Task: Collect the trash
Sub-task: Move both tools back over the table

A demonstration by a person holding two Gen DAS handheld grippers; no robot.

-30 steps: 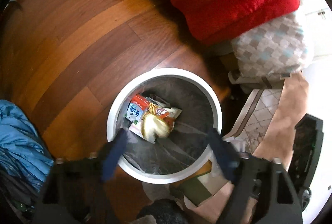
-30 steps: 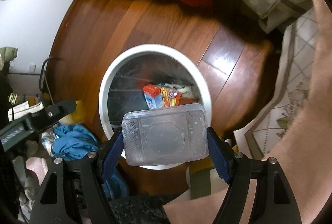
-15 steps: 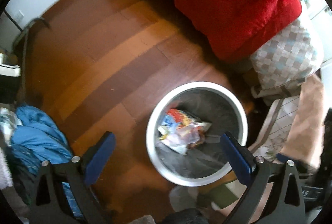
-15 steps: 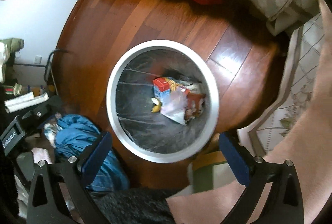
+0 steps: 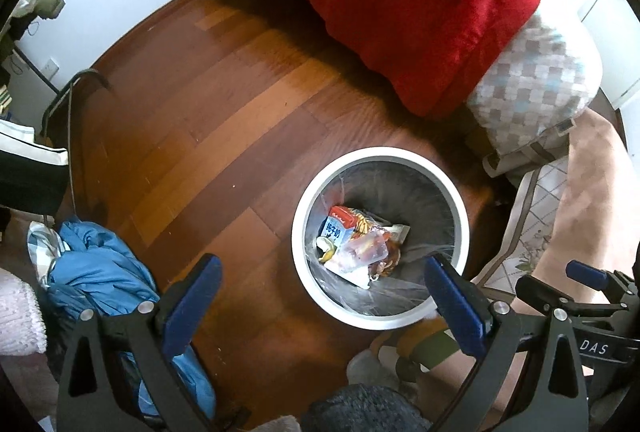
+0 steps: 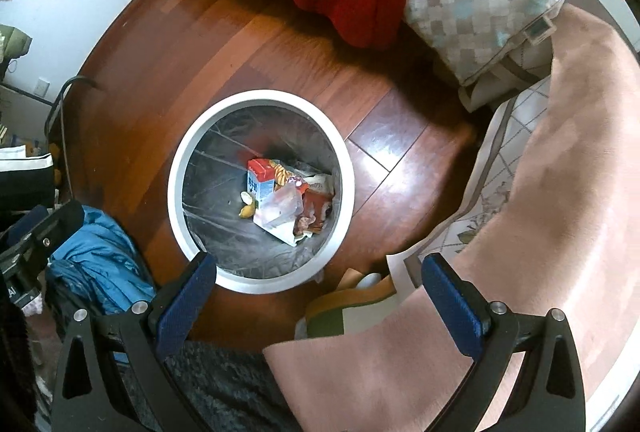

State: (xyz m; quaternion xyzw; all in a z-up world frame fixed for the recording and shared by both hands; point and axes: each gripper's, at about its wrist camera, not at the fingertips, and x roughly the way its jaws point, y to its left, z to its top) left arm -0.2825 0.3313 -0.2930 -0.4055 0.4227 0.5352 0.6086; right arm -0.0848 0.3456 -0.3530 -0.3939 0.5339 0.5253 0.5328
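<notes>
The left tongs [image 5: 320, 296] stand wide apart with nothing between their blue pads, pointing down at the floor. The right tongs [image 6: 318, 292] are likewise spread wide and empty. Below both sits a round white trash bin [image 5: 298, 232] [image 6: 174, 192] lined with a clear bag, standing on the wooden floor [image 5: 208, 120]. At its bottom lies the trash: a clear plastic container [image 5: 362, 250] [image 6: 282, 208] resting on top of a red and blue milk carton [image 5: 335, 228] [image 6: 259, 180], snack wrappers [image 6: 314, 206] and a bit of banana peel [image 6: 246, 210]. A crumpled blue garment [image 5: 96, 272] lies on the floor to the left of the bin. Beyond the bin a red blanket [image 5: 400, 8] hangs over the bed beside a checked pillow [image 5: 536, 88]. A pink sleeve [image 6: 560, 192] fills the right side of the right wrist view.
</notes>
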